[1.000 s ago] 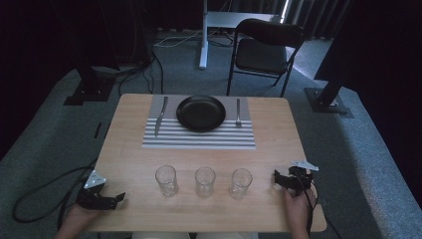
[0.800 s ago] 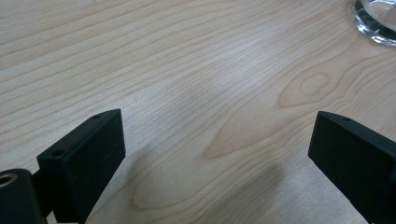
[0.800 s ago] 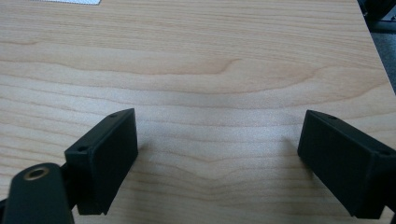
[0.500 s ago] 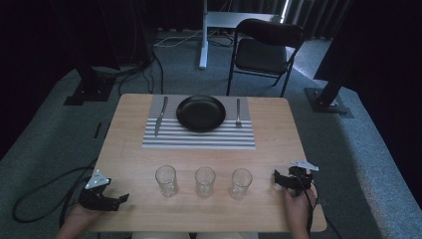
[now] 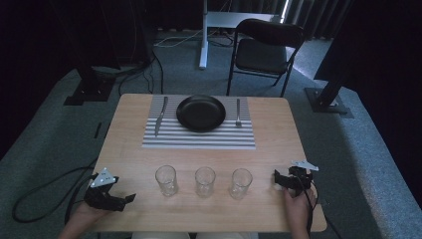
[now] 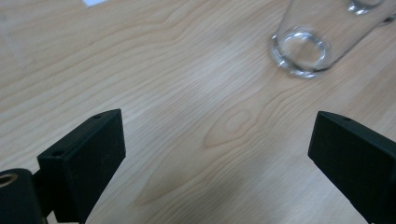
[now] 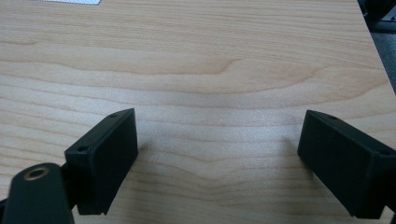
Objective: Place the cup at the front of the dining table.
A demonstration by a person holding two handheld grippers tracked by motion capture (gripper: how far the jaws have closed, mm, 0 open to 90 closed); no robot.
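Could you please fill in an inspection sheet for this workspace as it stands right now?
Surface: wooden table, bare along the near edge.
Job's things: three clear glasses in a row near the front, left glass, middle glass, right glass, all upright and apart.
Place setting: striped placemat bearing a black plate, a knife to its left and a fork to its right.
Clutter: nothing seen.
Grippers: left gripper open, pointing toward the left glass, holding nothing; right gripper open, low over the table, holding nothing.
Cables: black cable on the floor at left.
Surroundings: folding chair beyond the table, grey carpet.
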